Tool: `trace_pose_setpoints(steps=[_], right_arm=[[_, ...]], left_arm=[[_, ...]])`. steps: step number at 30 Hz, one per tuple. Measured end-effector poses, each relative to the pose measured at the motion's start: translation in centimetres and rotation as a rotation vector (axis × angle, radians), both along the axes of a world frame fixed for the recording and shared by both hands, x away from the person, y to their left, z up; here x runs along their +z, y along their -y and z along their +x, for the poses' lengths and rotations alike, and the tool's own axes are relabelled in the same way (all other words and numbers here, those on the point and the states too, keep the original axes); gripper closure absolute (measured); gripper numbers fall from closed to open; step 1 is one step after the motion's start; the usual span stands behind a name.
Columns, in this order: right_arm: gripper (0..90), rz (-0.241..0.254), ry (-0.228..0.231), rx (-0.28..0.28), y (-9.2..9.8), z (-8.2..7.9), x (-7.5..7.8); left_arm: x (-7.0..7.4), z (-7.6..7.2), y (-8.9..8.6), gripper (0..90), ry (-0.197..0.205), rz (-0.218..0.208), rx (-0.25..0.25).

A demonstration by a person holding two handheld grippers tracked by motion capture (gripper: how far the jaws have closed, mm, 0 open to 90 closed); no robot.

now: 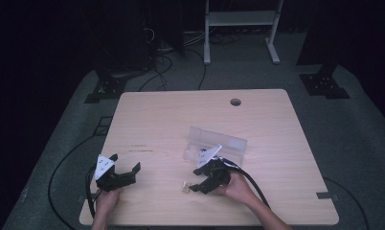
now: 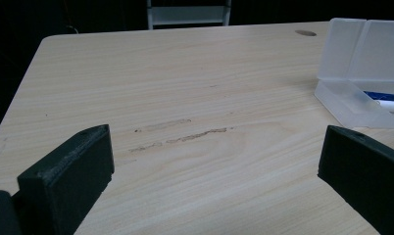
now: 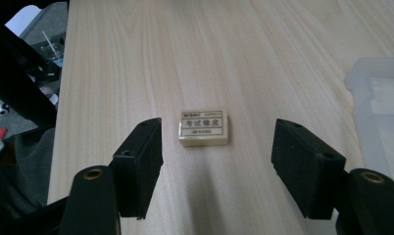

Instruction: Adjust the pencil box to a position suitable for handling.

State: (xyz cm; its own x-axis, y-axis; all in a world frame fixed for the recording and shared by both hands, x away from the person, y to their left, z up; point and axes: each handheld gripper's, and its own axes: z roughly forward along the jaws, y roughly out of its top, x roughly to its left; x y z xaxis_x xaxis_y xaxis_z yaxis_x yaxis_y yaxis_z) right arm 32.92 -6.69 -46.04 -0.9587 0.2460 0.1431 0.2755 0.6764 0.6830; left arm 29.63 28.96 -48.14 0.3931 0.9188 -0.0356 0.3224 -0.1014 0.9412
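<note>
The right gripper [image 3: 217,147] is held with jaws apart, the eraser [image 3: 205,127] lying untouched at twelve o'clock, lined up for pickup.

Clear box [image 3: 381,98] cut off at frame edge; eraser [image 3: 204,127] print illegible.

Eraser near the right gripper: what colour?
Cream eraser with a dark-printed label; right gripper view shows it best.

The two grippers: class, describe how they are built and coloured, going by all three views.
Both the left gripper and the right gripper are black, each with two blocky jaws, a grey three-cornered plate on top and a thick black cable trailing behind. Brass-coloured fittings sit at the right one's jaw bases.
</note>
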Motion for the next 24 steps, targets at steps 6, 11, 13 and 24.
trace_pose_setpoints(steps=[6, 11, 13, 24], right_arm=[[34.1, -0.003, -0.004, 0.012, -0.9, -0.3, -0.5], [36.0, -0.016, 0.001, 0.025, -1.7, -0.6, -0.9], [37.2, -0.020, 0.005, 0.025, -2.0, -0.7, -1.1], [46.1, -0.052, 0.022, 0.024, -3.0, -0.7, -1.9]], left_arm=[[0.0, 0.0, 0.0, 0.0, 0.000, 0.000, 0.000], [0.0, 0.0, 0.0, 0.0, 0.000, 0.000, 0.000], [0.0, 0.0, 0.0, 0.0, 0.001, 0.000, 0.000], [0.0, 0.0, 0.0, 0.0, 0.000, -0.001, 0.000]])
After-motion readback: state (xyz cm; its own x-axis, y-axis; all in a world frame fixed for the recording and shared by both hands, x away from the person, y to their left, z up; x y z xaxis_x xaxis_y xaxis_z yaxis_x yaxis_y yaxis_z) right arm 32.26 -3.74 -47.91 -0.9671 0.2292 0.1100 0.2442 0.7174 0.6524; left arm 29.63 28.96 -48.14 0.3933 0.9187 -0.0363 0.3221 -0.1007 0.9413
